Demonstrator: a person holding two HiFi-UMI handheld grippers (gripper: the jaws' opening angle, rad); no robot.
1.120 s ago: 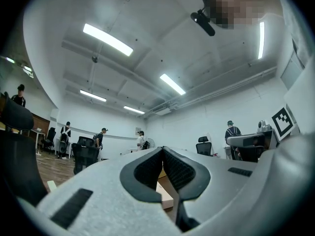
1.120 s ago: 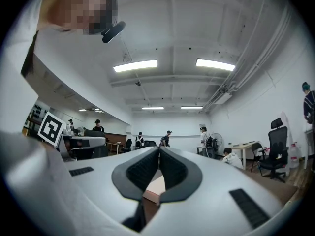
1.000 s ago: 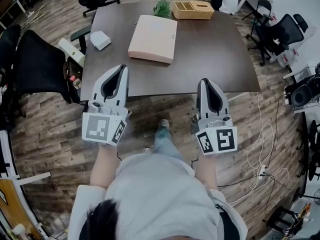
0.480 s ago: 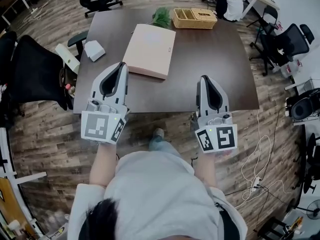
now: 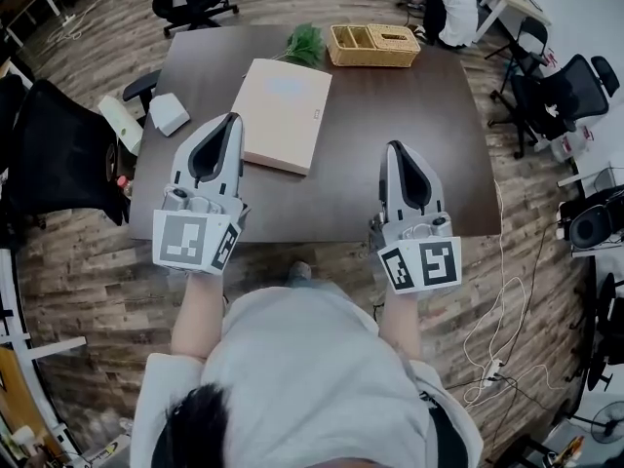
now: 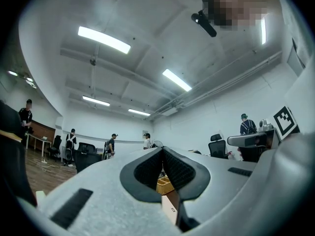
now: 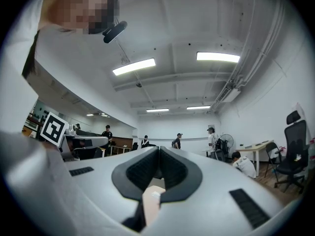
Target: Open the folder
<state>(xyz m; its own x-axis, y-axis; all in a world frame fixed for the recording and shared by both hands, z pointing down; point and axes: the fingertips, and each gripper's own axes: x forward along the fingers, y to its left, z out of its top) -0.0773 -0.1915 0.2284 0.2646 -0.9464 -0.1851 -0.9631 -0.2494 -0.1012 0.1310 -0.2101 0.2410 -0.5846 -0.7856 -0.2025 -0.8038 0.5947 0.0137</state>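
Observation:
A closed pale pink folder [image 5: 283,113] lies flat on the dark brown table [image 5: 419,115], left of centre. My left gripper [image 5: 232,120] hangs over the table's near left part, its tip just beside the folder's left edge, jaws shut and empty. The right gripper [image 5: 395,149] is over the near right part of the table, well right of the folder, jaws also shut with nothing held. In the left gripper view the jaw tips [image 6: 161,149] meet, and a slice of folder [image 6: 170,208] shows below them. The right gripper view has its tips [image 7: 158,149] together above the folder [image 7: 152,200].
A wicker basket [image 5: 373,45] and a green plant [image 5: 304,42] sit at the table's far edge. A small white box [image 5: 169,113] lies at the left edge. Black office chairs [image 5: 58,154] stand at the left, more chairs [image 5: 565,91] at the right. A person [image 5: 450,8] crouches beyond the table.
Both grippers have moved forward from over the floor to over the table's near edge. The folder and table now lie closer. Jaws stayed shut.

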